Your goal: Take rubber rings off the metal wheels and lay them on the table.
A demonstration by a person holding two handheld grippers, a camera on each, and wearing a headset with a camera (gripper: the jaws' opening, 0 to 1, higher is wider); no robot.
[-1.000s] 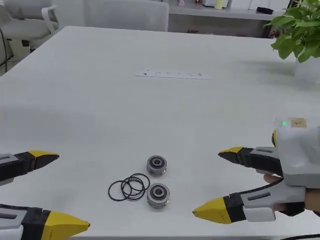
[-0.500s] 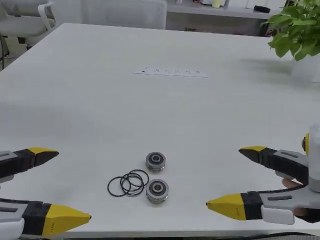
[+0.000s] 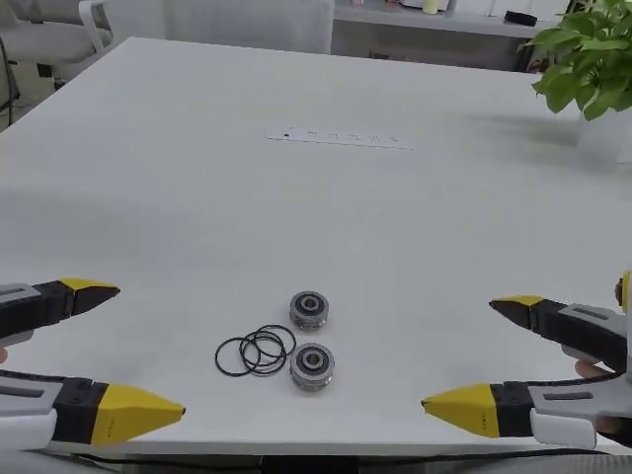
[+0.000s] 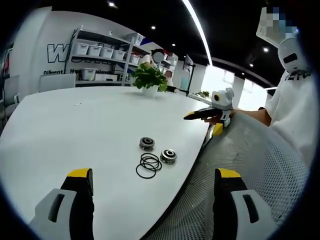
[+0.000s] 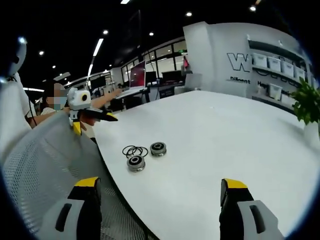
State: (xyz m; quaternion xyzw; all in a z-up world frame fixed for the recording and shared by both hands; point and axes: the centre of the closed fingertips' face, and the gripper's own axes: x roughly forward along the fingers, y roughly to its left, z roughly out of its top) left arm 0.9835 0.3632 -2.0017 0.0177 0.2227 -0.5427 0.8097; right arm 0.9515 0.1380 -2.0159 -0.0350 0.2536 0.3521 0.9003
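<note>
The table (image 3: pixel 395 227) is pale grey-white with a faint streaked grain. The rubber rings (image 3: pixel 252 353) are black. The 2 metal wheels (image 3: pixel 309 309) (image 3: pixel 312 364) are silver-grey, seemingly with a darker band round each hub, though they are small here. The left gripper (image 3: pixel 146 349) and right gripper (image 3: pixel 460 354) each have black jaws with yellow tips and light grey-white bodies. The plant (image 3: pixel 588 59) is bright green. The strip (image 3: pixel 339 138) set in the tabletop is white with small dark marks. The mesh chair (image 4: pixel 250 160) is grey with a fine dotted weave.
</note>
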